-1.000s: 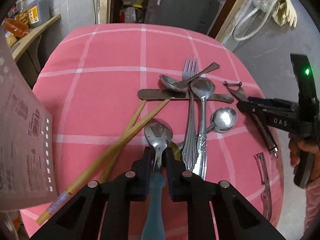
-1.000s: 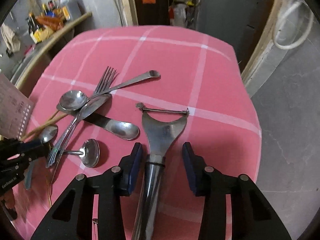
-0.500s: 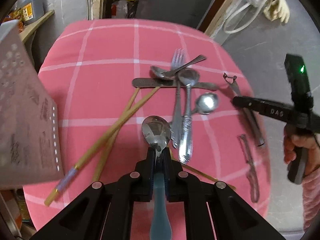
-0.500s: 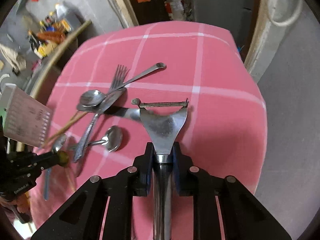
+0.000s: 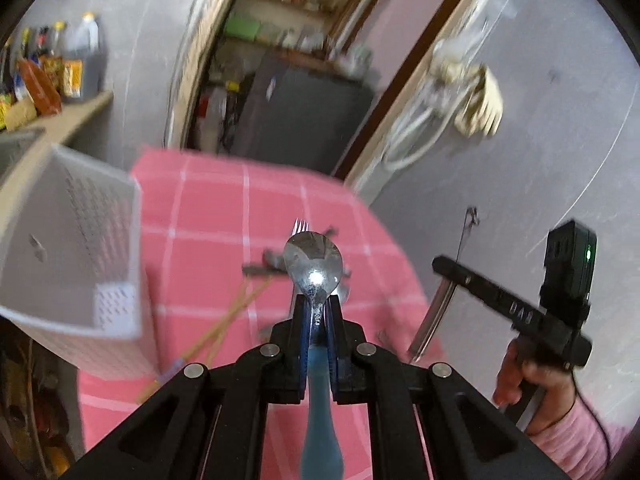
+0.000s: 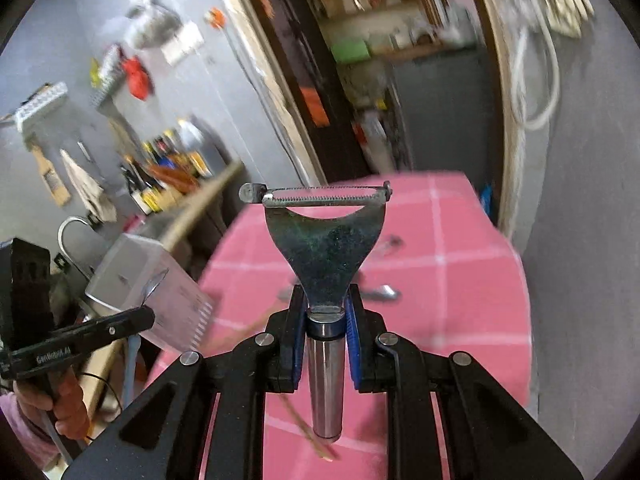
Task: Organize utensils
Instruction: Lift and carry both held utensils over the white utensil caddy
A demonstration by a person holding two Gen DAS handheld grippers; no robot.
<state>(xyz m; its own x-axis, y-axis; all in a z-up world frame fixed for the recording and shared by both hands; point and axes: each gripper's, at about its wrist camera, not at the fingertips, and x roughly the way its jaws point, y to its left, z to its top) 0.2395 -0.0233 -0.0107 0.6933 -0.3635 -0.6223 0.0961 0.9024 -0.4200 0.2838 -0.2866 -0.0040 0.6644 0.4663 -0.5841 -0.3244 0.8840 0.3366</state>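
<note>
The left gripper (image 5: 318, 312) was clenched on a spoon (image 5: 314, 266), its blue pads pressed against the neck just below the bowl, with the bowl standing up toward twelve o'clock and the pale blue handle running back toward six o'clock between the black finger arms. The spoon was lifted clear of the pink checked tablecloth (image 5: 208, 216); beneath and beyond it, blurred, lay the remaining cutlery: a fork (image 5: 301, 225) peeping out at twelve o'clock of the bowl and a pair of wooden chopsticks (image 5: 224, 320) slanting off toward eight o'clock. A white perforated basket (image 5: 86, 240) stood at nine o'clock in the left wrist view, on the table's edge (its inside could not be made out). The right gripper (image 6: 326, 312) was likewise clamped, grasping a metal peeler (image 6: 326, 240) at the collar where the flat head met the round steel handle; the serrated blade lay crosswise at twelve o'clock, and the peeler hung above the cloth. In the left wrist view that right gripper appeared at three o'clock, held by a hand (image 5: 532, 384) in a pink sleeve (image 5: 580, 436).
</note>
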